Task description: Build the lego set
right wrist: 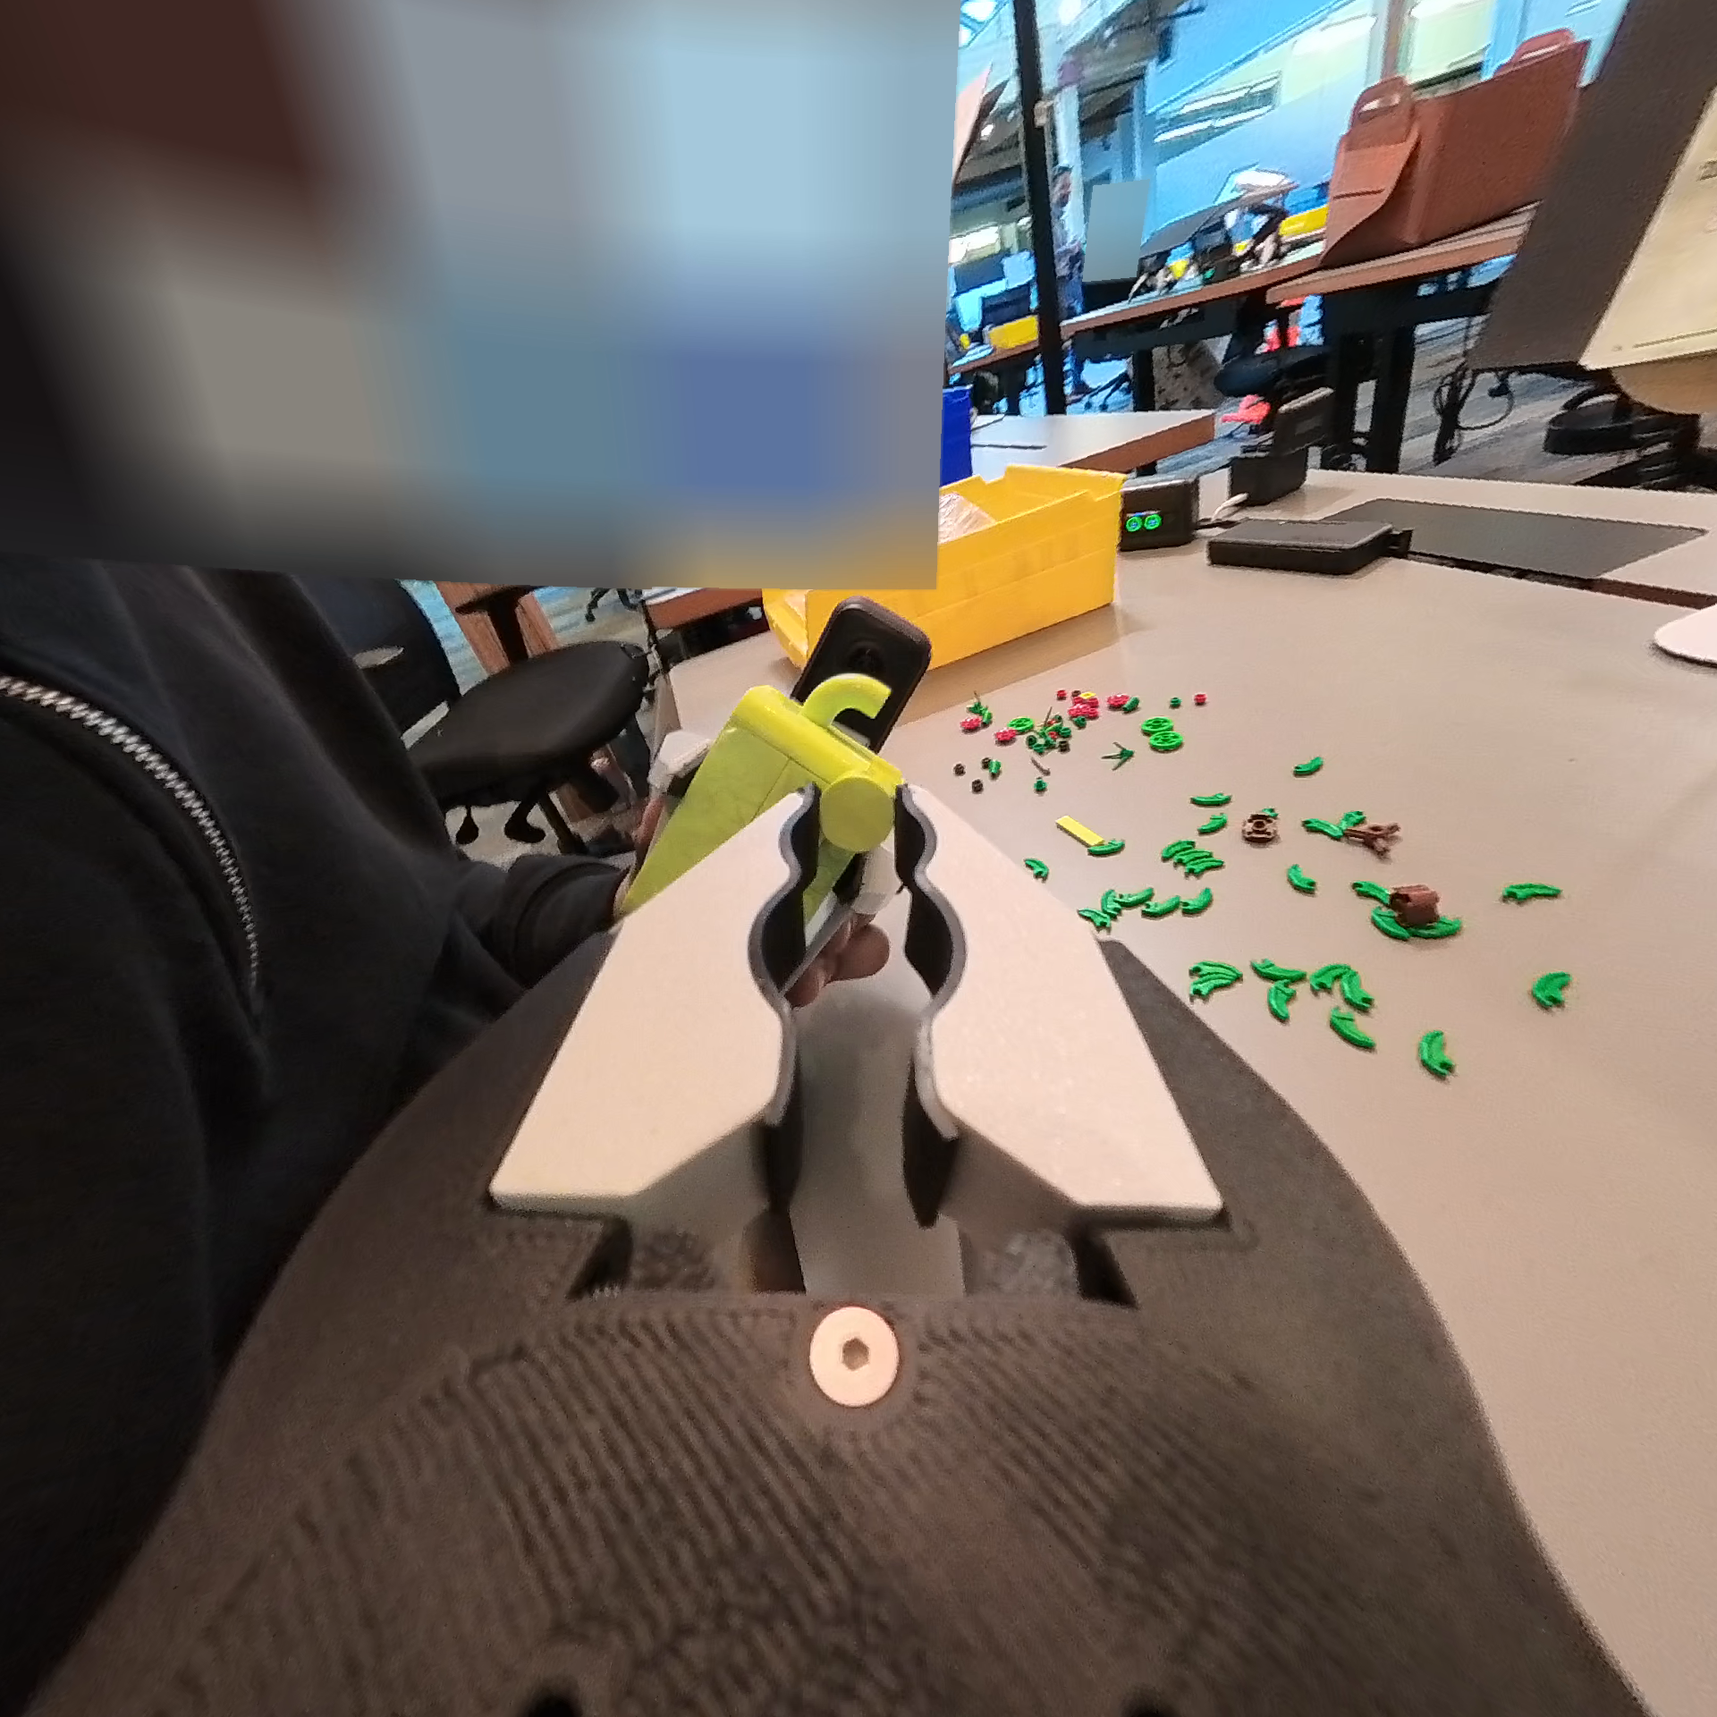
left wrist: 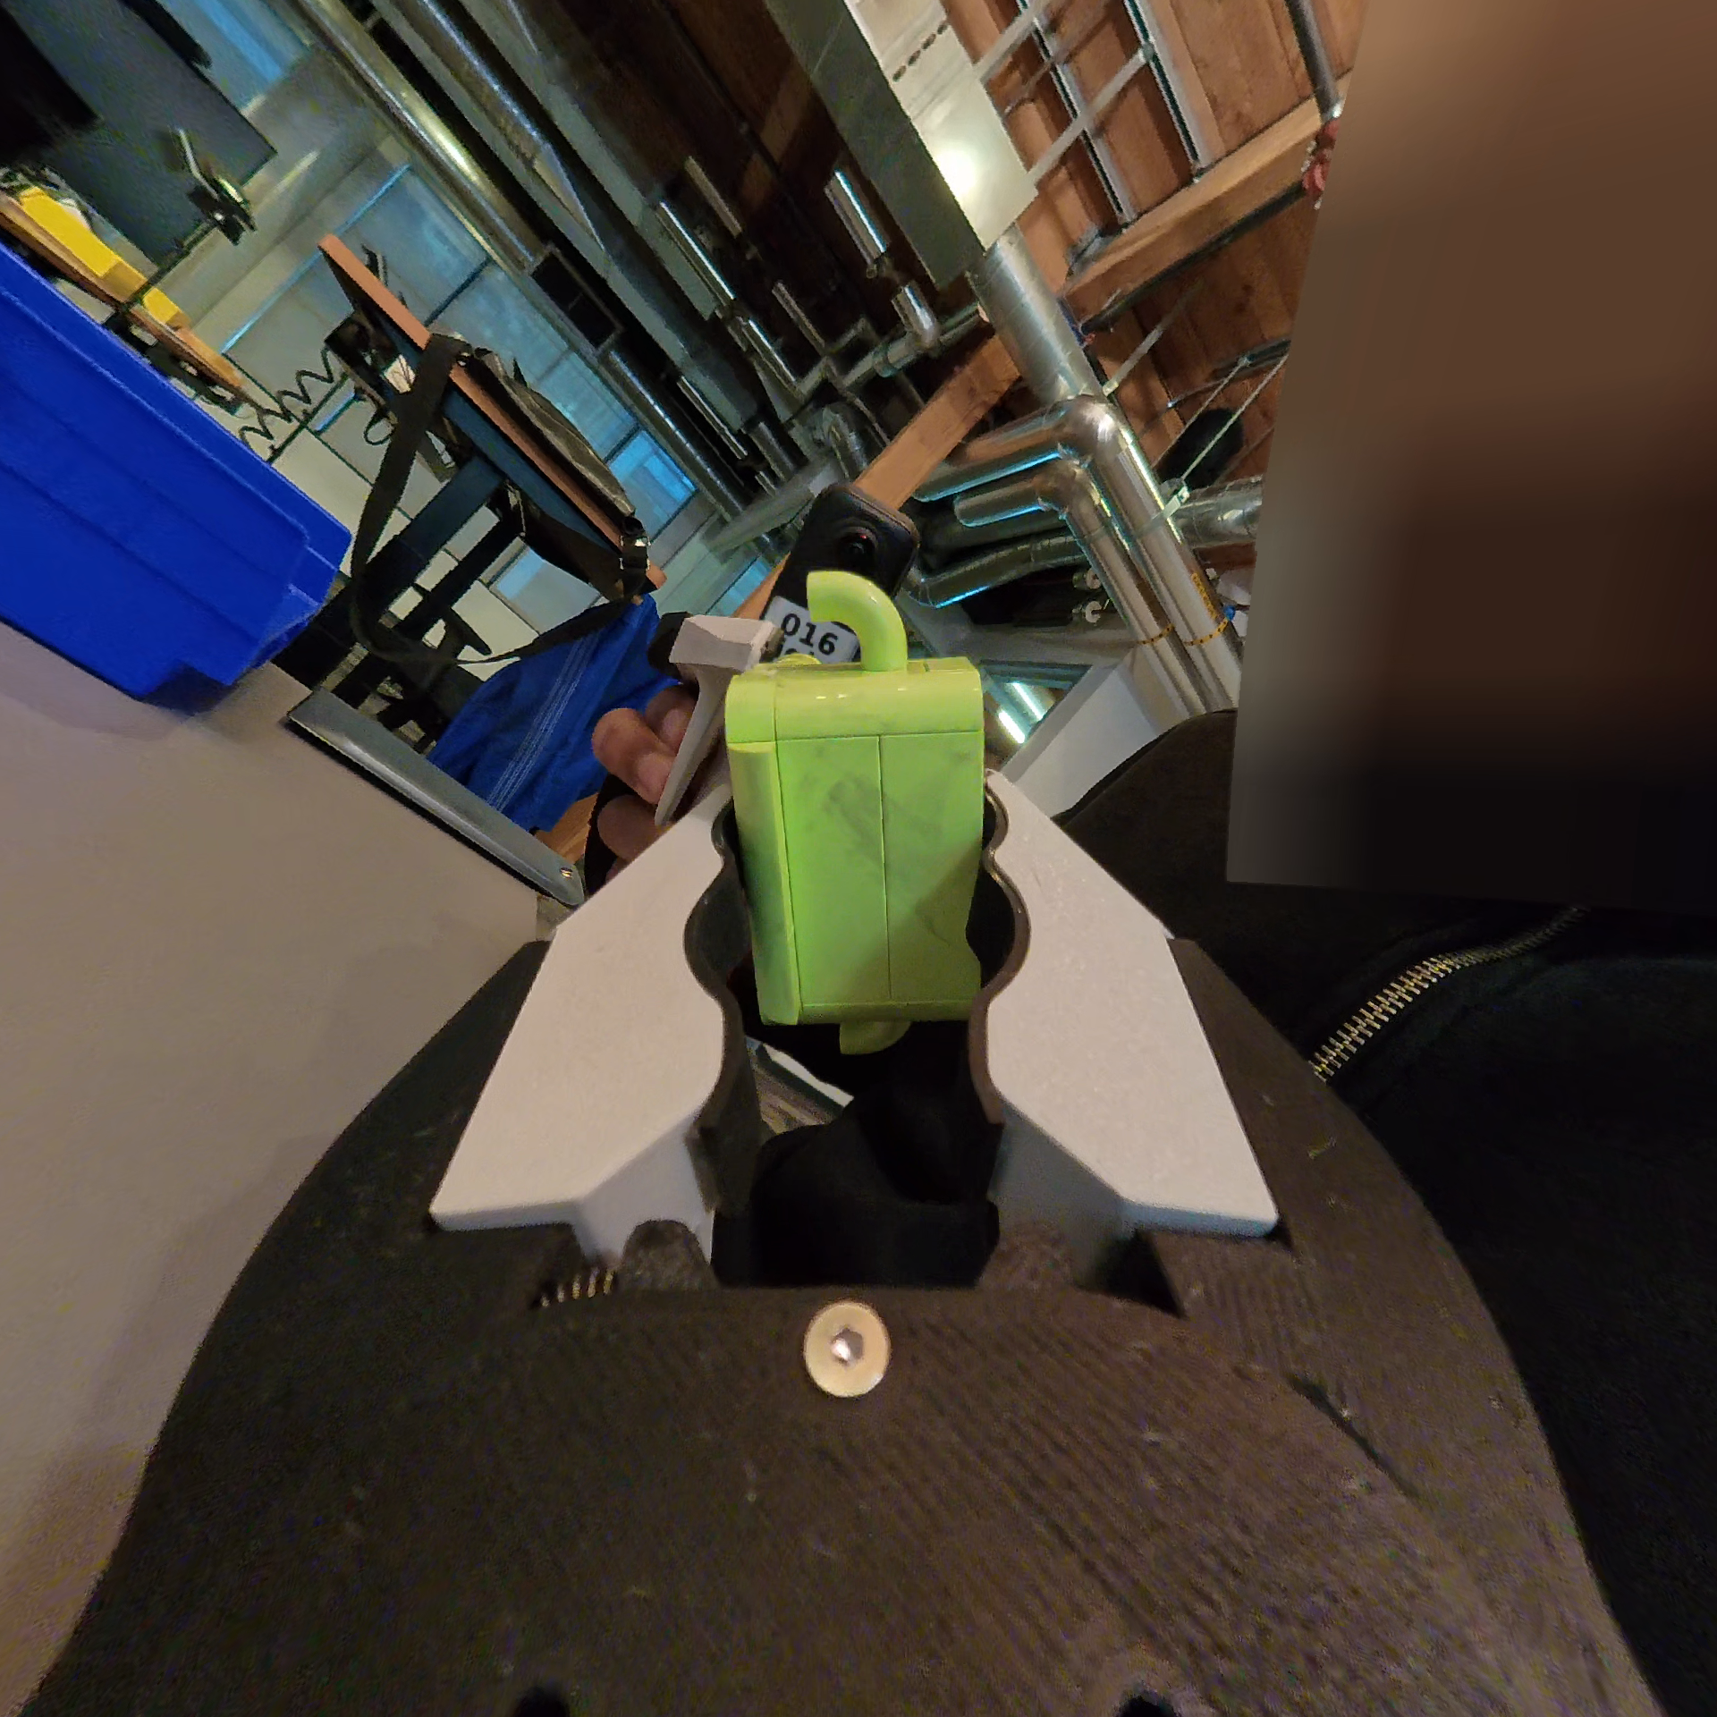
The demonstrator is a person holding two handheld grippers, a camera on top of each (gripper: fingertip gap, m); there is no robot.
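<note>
grippers: 2, left gripper (left wrist: 859, 836), right gripper (right wrist: 859, 836)
lime green lego block (left wrist: 859, 855): 1, same one in both views
curved hooks on block (left wrist: 859, 618): 2, one at each end
yellow bin (right wrist: 1013, 557): 1
blue bin (left wrist: 139, 520): 1
green leaf pieces (right wrist: 1217, 980): many, roughly 30 plus, exact count unclear
red flower pieces (right wrist: 1082, 711): small cluster, about 6, too small to count exactly
brown pieces (right wrist: 1417, 899): 3
small flat yellow piece (right wrist: 1078, 827): 1
tiny dark pieces (right wrist: 976, 785): a few, uncountable
black boxes on table (right wrist: 1301, 543): 2
office chair (right wrist: 530, 715): 1 nearby
</note>
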